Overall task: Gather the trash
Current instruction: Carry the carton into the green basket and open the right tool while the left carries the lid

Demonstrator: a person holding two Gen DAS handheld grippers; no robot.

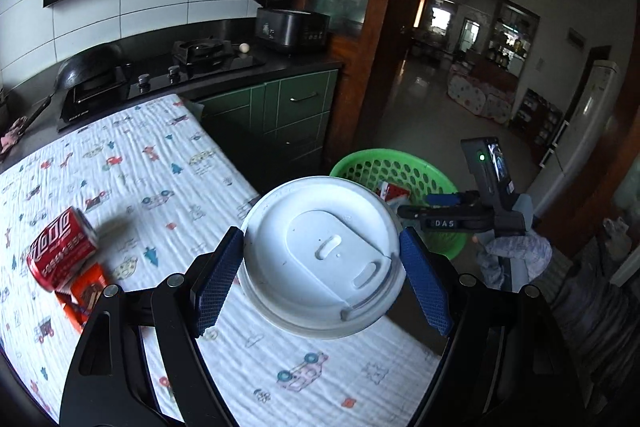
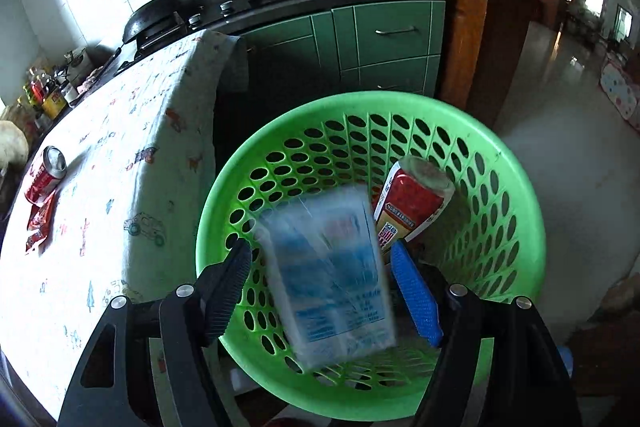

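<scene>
My left gripper is shut on a white lidded cup, one blue pad on each side of the lid, above the table's near corner. My right gripper hangs open over the green basket. Between its fingers is a blurred clear blue-and-white packet, with a gap on both sides and neither pad touching it. A red and yellow package lies inside the basket. On the table a red can rests beside an orange wrapper. The left wrist view also shows the right gripper above the basket.
The table carries a white cloth printed with cars and its edge runs next to the basket. Behind stand green cabinets, a stove with a wok, and a rice cooker. A doorway with a wooden frame opens to the right.
</scene>
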